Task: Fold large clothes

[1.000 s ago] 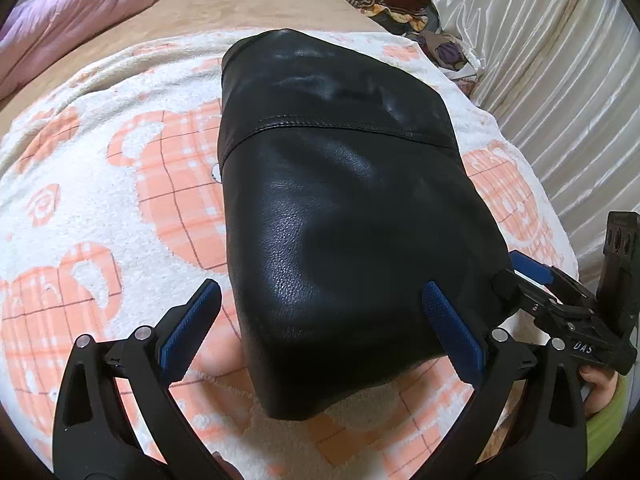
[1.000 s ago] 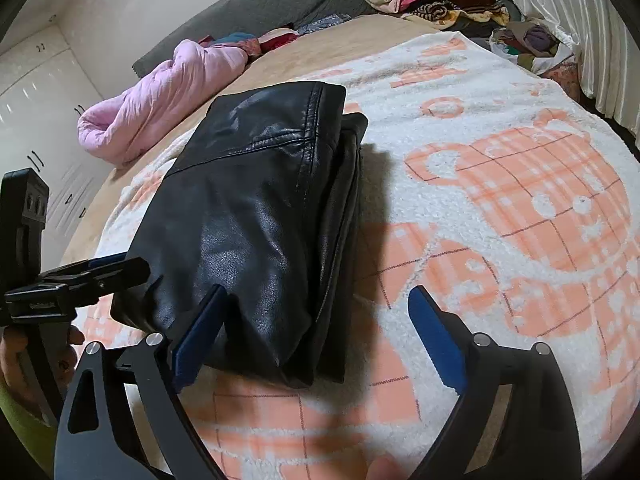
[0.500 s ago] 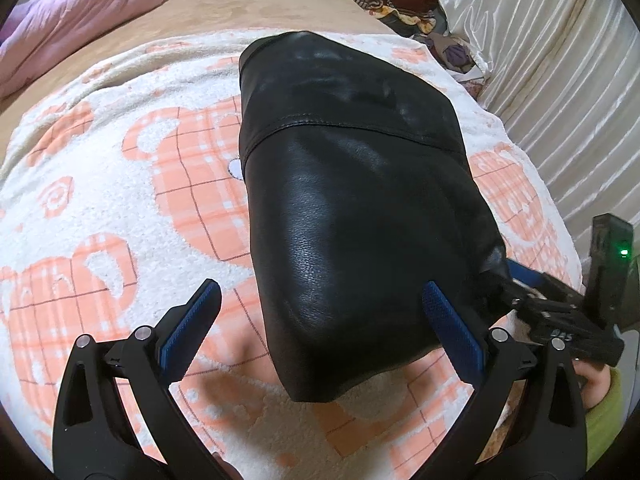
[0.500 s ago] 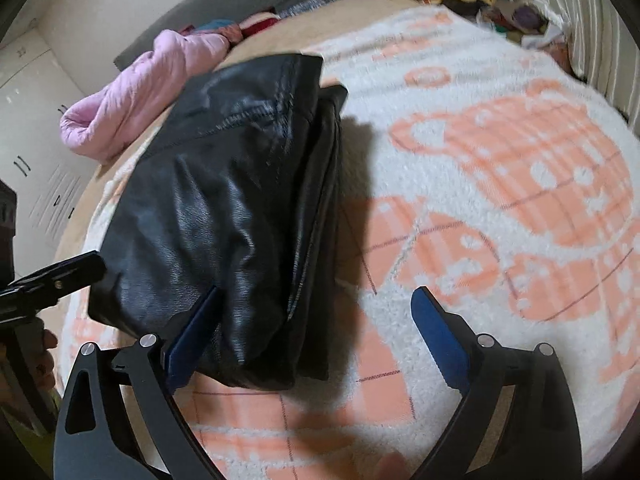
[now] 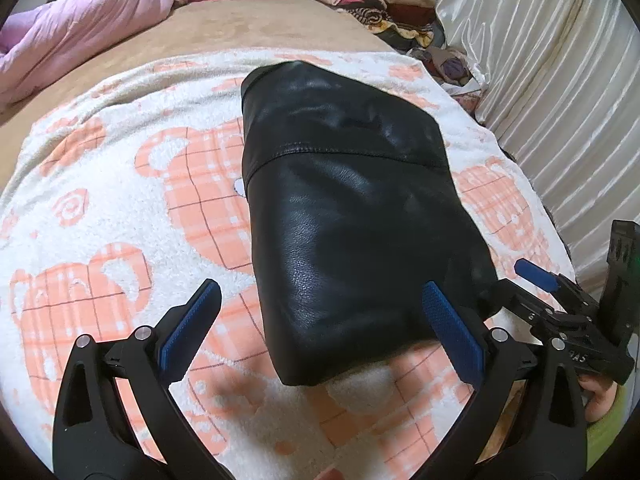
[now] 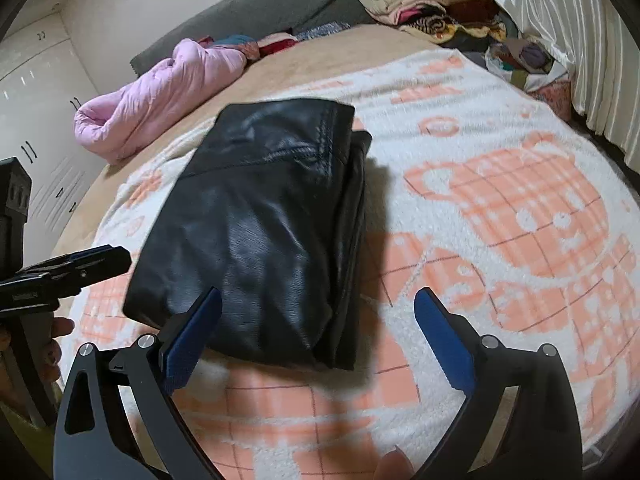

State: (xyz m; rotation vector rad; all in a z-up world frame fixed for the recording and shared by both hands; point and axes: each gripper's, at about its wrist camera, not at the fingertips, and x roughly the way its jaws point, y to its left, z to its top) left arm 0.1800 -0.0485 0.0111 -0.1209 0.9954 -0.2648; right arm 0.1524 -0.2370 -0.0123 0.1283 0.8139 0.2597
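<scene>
I hold a claw in each hand, and both are wide apart with nothing in them. My left claw (image 5: pixel 320 320) hangs low over the near end of the black leather jacket (image 5: pixel 352 216). Its right blue pad (image 5: pixel 452 336) sits in front of the jacket's near right edge, and I cannot tell if it touches. Its left blue pad (image 5: pixel 192 332) is over the blanket, off to the side of the jacket.

The jacket is folded into a thick, long bundle. It lies on the white blanket with orange bears (image 5: pixel 120 208), which covers part of the bed (image 5: pixel 248 36). From my right side I can see the folded layers stacked up along the jacket's right edge (image 6: pixel 352 216).

My right claw (image 6: pixel 320 328) is near the close end of the jacket too. Its left blue pad (image 6: pixel 192 336) is in front of the near edge of the jacket, and its right blue pad (image 6: pixel 444 340) is over bare blanket. In the left camera my right claw (image 5: pixel 536 280) shows just beside the jacket's right corner. In the right camera my left claw (image 6: pixel 80 264) shows near the jacket's left side, with a bit of blanket between them.

Far back on the bed lies a rolled pink quilt (image 6: pixel 168 88). A pile of mixed clothes (image 6: pixel 432 4) sits in the far corner, next to a shiny white curtain (image 5: pixel 560 80)
</scene>
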